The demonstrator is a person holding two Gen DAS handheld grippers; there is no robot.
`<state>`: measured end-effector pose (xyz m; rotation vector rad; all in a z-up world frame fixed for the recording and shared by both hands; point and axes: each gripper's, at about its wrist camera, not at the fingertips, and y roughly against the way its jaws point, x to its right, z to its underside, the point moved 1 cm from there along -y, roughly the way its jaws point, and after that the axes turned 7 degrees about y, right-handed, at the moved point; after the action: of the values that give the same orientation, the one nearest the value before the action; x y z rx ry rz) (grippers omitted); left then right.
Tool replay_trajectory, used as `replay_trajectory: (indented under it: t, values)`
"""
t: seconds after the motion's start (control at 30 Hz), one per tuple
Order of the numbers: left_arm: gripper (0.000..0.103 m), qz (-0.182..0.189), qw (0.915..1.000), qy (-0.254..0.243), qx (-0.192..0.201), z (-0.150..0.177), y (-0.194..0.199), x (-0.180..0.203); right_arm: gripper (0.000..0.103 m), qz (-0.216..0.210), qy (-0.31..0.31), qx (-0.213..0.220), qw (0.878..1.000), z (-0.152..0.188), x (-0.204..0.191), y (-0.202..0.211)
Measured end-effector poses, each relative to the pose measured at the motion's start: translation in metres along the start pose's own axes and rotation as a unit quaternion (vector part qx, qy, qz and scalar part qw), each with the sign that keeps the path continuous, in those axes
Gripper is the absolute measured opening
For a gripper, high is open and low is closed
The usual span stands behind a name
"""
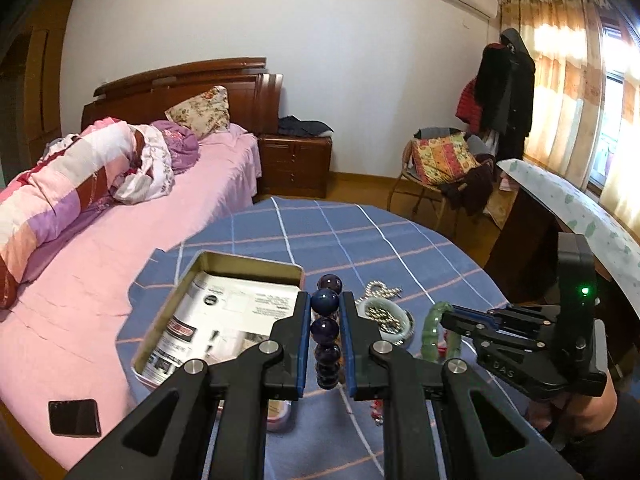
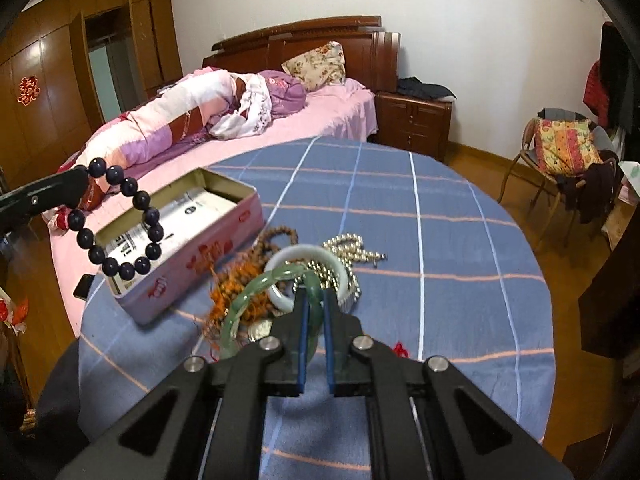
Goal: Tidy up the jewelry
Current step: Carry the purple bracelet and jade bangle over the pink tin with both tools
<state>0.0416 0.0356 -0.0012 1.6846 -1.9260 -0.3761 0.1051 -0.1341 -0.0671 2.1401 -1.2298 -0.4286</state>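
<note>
My left gripper [image 1: 325,300] is shut on a dark purple bead bracelet [image 1: 327,336] and holds it in the air beside the open pink tin [image 1: 248,264]; the bracelet [image 2: 120,224] hangs in front of the tin [image 2: 192,264] in the right wrist view. My right gripper [image 2: 314,294] is shut on a green jade bangle [image 2: 256,292], tilted up above the jewelry pile. The right gripper [image 1: 448,318] and green bangle [image 1: 434,328] also show in the left wrist view. A white bangle [image 2: 336,268], silver bead chain [image 2: 356,250] and brown bead strand with orange tassel [image 2: 240,284] lie on the cloth.
The round table has a blue checked cloth [image 2: 440,240]. The tin holds printed paper [image 1: 224,320]. A pink bed [image 1: 100,272] with a dark phone [image 1: 74,417] lies left of the table. A chair with cushions [image 1: 444,168] stands behind, a patterned board [image 1: 580,208] at the right.
</note>
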Motion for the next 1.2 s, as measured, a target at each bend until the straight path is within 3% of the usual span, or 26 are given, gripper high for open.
replay_trajectory:
  t: [0.53,1.2]
  values:
    - [0.013,-0.05,0.9985,0.021,0.01,-0.021,-0.022,-0.045,0.009,-0.016,0.046,0.023,0.999,-0.055,-0.035,-0.018]
    - [0.013,-0.091,0.9952,0.032,-0.014,-0.029,-0.074,-0.083,0.009,-0.027,0.074,0.014,0.997,-0.096,-0.085,-0.081]
